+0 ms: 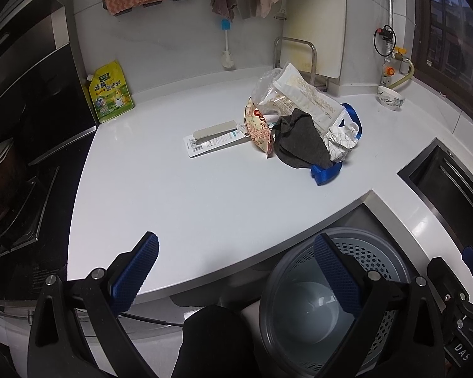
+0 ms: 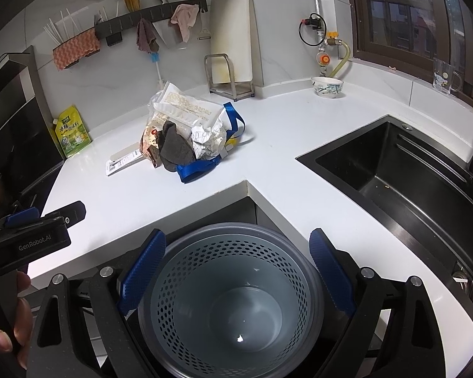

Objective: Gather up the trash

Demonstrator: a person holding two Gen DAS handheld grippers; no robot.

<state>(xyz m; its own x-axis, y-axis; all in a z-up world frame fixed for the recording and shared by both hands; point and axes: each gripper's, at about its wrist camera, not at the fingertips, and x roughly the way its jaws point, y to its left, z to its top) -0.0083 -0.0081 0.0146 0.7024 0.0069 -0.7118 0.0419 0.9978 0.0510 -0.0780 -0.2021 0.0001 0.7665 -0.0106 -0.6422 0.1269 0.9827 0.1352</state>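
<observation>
A heap of trash (image 1: 302, 129) is lying on the white countertop (image 1: 179, 195), well beyond both grippers and touched by neither. In it are being seen a crinkled clear-and-white plastic bag (image 1: 294, 93), a printed snack wrapper (image 1: 260, 130), one limp dark grey cloth (image 1: 299, 143), a crumpled white paper (image 1: 342, 140) and a glossy blue ribbon strap (image 1: 326, 171). One flat card package (image 1: 211, 140) is lying just beside the heap, on its left.

The left gripper (image 1: 236, 277) is being held with its two ribbed blue pads spread wide, nothing between them, over the counter's front edge. The right gripper (image 2: 238, 271) is likewise being held wide apart and empty, directly above a round grey bin (image 2: 233, 296) with a perforated upper wall and a smooth base; the bin is standing below the counter's inner corner.

Further out, one yellow seasoning pouch (image 1: 110, 93) is leaning against the wall, one patterned bowl (image 2: 327, 86) is resting near the window, and a black rectangular sink (image 2: 394, 170) is set in the counter on the right.
</observation>
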